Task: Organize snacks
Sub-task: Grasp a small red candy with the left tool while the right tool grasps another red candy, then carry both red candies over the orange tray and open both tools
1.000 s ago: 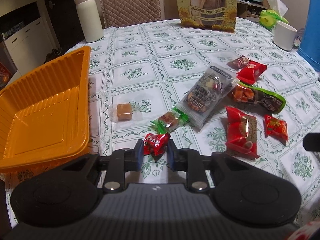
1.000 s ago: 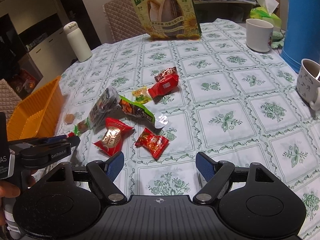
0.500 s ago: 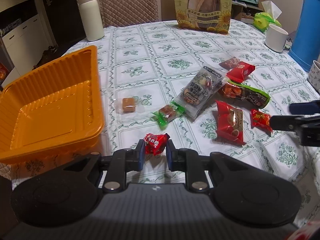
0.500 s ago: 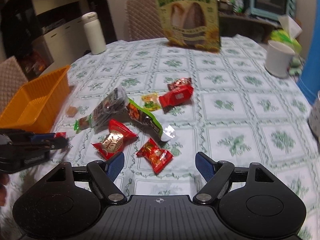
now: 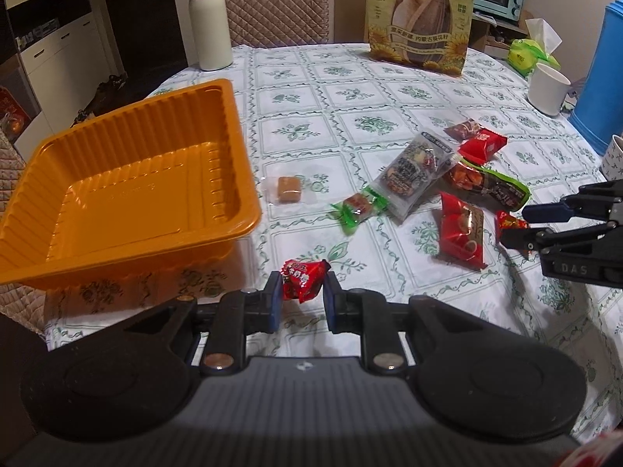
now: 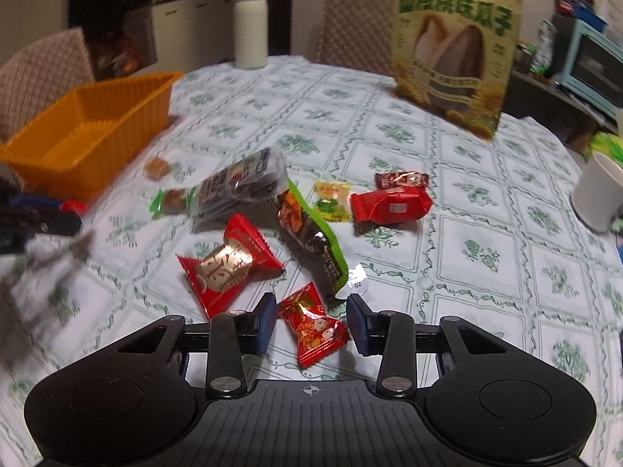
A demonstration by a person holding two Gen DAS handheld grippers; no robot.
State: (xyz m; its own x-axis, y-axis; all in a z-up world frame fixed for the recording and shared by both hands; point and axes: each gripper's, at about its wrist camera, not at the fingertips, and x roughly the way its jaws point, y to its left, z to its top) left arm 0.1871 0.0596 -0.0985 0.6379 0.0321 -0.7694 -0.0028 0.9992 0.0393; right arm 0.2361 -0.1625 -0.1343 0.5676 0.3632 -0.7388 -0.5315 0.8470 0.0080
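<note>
My left gripper [image 5: 301,292] is shut on a small red candy [image 5: 304,279] and holds it above the tablecloth, just right of the orange tray [image 5: 233,148]. My right gripper [image 6: 311,321] is low over the table. Its jaws are closing on either side of another small red candy [image 6: 313,325] that lies flat, and the pads do not press it. The left wrist view shows that gripper [image 5: 514,226] at the right edge. Loose snacks lie beyond: a big red packet [image 6: 229,260], a green-edged dark packet [image 6: 315,237], a clear packet [image 6: 237,186] and a red packet [image 6: 389,206].
A caramel [image 5: 288,188] and a green-wrapped candy [image 5: 358,206] lie near the tray. At the back stand a sunflower-seed bag [image 5: 420,19], a white bottle [image 5: 208,23] and a white mug [image 5: 549,87]. A blue jug [image 5: 607,78] stands at the right edge.
My left gripper has lifted the small red candy and moved toward the tray. My right gripper has rolled, dropped over the other red candy, and its jaws have narrowed around it.
</note>
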